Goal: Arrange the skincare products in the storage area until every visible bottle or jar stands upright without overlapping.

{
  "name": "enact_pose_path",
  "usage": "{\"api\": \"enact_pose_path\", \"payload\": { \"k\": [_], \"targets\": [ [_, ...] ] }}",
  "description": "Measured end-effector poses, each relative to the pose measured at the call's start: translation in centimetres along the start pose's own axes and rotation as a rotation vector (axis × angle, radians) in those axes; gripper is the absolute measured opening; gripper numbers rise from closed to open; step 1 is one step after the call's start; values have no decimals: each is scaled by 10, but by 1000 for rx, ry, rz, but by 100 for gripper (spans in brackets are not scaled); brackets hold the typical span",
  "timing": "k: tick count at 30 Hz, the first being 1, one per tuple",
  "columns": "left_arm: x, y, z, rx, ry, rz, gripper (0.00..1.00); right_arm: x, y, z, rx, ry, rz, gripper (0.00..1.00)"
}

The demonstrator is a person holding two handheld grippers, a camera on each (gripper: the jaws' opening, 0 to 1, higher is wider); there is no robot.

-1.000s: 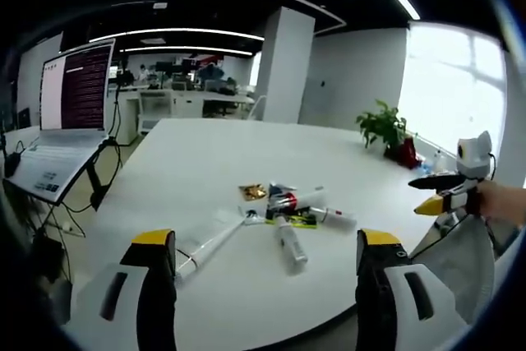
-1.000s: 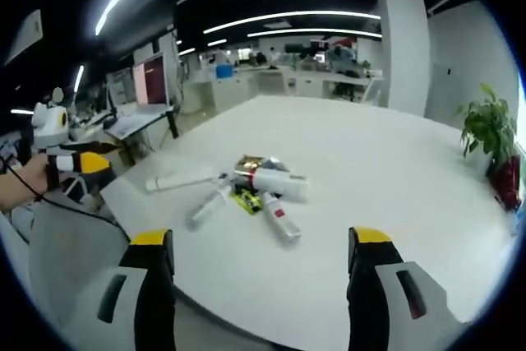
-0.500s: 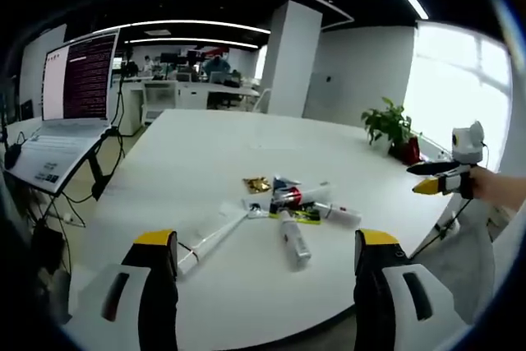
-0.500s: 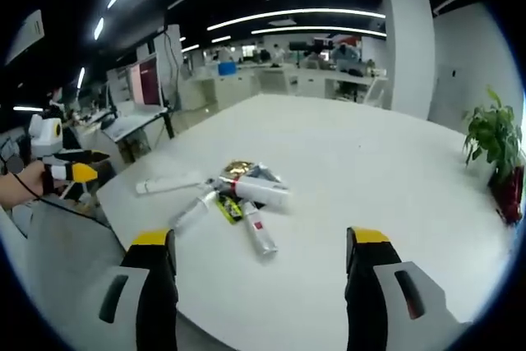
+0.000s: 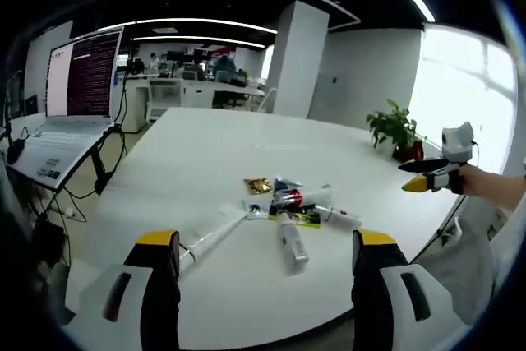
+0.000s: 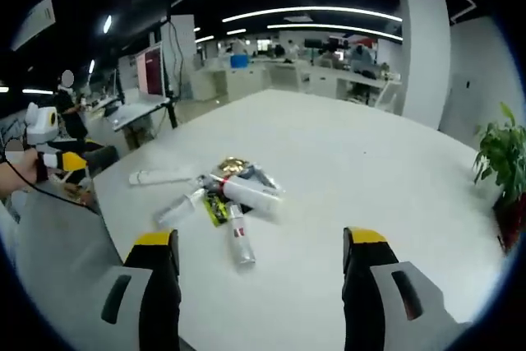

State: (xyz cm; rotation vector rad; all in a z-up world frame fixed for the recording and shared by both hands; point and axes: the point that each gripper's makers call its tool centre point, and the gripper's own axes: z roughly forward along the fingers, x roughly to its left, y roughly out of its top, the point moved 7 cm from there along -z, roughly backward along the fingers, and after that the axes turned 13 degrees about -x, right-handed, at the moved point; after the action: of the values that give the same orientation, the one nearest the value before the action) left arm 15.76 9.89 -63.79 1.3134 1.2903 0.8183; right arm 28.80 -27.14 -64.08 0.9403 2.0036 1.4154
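Several skincare tubes and bottles lie in a loose overlapping heap (image 5: 288, 207) on the white table (image 5: 246, 145); none stands upright. In the left gripper view a long white tube (image 5: 209, 240) points toward me, and a clear bottle (image 5: 289, 244) lies beside a white tube with a red band (image 5: 300, 196). A gold jar (image 5: 258, 184) sits at the heap's far side. My left gripper (image 5: 261, 285) is open, well short of the heap. My right gripper (image 6: 255, 285) is open too, the heap (image 6: 226, 199) ahead of it, with the gold jar (image 6: 230, 164) and a clear bottle (image 6: 239, 240).
A laptop (image 5: 66, 104) on a stand is off the table's left side. A potted plant (image 5: 393, 127) stands at the far right edge. The right gripper (image 5: 434, 174) shows at right in the left gripper view; the left gripper (image 6: 53, 162) at left in the right gripper view.
Both views have shifted with the hands; the right gripper view has swung rightward, so the heap sits further left in it. The products themselves have not moved.
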Motion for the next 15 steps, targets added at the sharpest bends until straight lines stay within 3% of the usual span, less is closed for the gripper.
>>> {"api": "enact_pose_path", "payload": {
  "k": [7,15],
  "targets": [
    [-15,-1,0,-4,0,-7,78,-2,6,15,15,58,-65,80],
    [-12,-1,1,12,-8,-18,78,-4,8,40,49,123,-131,78]
  ]
}}
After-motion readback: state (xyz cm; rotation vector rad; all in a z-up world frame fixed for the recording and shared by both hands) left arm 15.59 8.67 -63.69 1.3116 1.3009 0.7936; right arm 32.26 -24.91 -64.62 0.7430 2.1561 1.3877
